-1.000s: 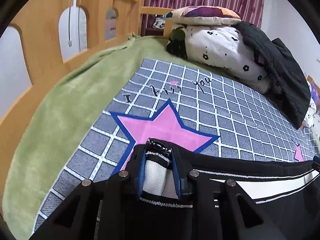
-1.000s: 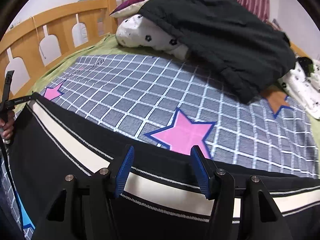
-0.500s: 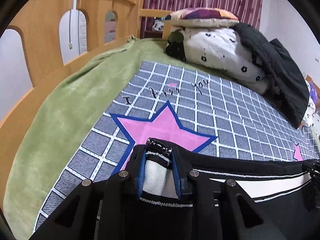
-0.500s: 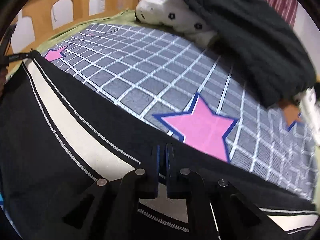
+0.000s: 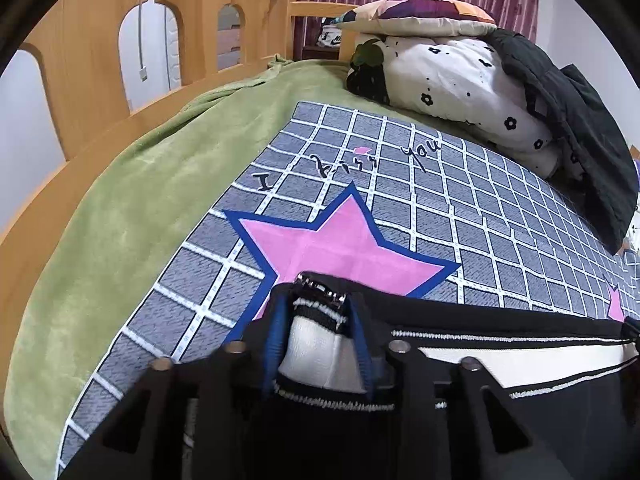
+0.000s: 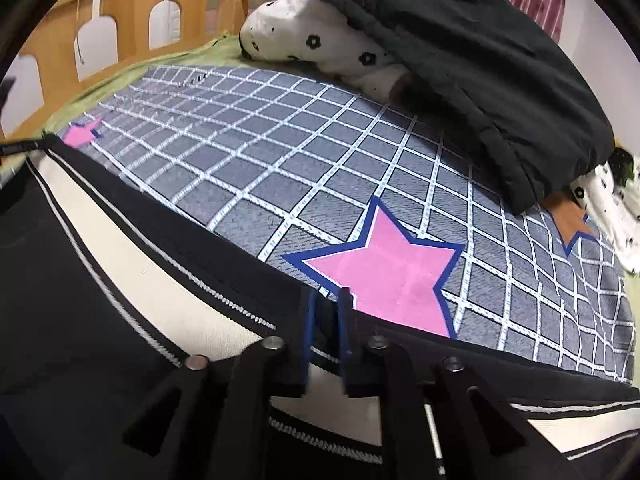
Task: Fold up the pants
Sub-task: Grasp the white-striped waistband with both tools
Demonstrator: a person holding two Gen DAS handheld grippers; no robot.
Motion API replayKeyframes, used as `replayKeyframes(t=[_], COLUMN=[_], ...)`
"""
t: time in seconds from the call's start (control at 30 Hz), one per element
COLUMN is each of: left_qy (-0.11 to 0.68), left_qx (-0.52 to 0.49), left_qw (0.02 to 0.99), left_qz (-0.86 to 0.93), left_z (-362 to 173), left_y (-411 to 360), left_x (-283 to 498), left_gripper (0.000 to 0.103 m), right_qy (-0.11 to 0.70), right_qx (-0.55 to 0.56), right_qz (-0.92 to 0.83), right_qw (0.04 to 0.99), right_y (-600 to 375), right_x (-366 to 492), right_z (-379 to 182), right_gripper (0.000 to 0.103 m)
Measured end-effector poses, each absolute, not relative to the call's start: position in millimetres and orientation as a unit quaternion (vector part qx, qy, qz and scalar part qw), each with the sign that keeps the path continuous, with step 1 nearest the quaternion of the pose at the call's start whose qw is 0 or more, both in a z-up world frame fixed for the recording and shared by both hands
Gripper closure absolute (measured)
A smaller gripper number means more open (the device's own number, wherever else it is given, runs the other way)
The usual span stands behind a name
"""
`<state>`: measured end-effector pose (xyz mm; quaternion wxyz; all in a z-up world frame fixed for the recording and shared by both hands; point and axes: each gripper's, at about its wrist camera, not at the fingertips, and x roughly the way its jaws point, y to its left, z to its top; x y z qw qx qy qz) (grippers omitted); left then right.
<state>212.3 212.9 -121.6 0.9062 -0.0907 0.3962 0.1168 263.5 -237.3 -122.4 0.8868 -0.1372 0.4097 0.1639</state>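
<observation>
Black pants [image 5: 500,320] with a wide white side stripe lie stretched across a grey checked bedspread with pink stars. My left gripper [image 5: 320,312] is shut on a bunched end of the pants, with the white stripe and a zip between its blue pads. In the right wrist view the pants [image 6: 120,248] run from the left edge to the bottom right. My right gripper [image 6: 329,304] is shut on the far edge of the pants, next to a pink star [image 6: 384,268].
A wooden bed rail [image 5: 100,40] and a green blanket [image 5: 120,208] lie to the left. At the far end sit a flowered white quilt [image 6: 320,48], a pillow [image 5: 412,16] and a black jacket [image 6: 480,72]. The checked bedspread [image 6: 280,160] stretches ahead.
My right gripper has closed from wide open onto the edge of the pants and moved a little. My left gripper keeps its hold and has shifted slightly.
</observation>
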Motion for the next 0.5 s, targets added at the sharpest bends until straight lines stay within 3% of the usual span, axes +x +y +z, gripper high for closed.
replayKeyframes(t=[0.07,0.13,0.33,0.5], left_qy=[0.395,0.386,0.367,0.366], left_qx=[-0.09,-0.093,-0.103,-0.098], left_qw=[0.906,0.91,0.92,0.922], left_qz=[0.125,0.119,0.095,0.085], left_z=[-120.5,-114.5,-98.8,-98.6], left_y=[213.6,213.2,206.0,196.4], left_x=[206.8,199.5,183.2,180.1], left_gripper=[0.041,0.04,0.034,0.034], right_qy=[0.401,0.383,0.389,0.453], right_qx=[-0.122,-0.121,-0.095,-0.086], right_qz=[0.171,0.164,0.119,0.117], right_qw=[0.892,0.901,0.909,0.88], right_y=[-254.8,-277.3,-353.8,-380.9], right_x=[261.5,257.0,262.6,278.5], right_z=[-106.8,-90.8,-84.4,-128.9], right_gripper=[0.068,0.037,0.036,0.04])
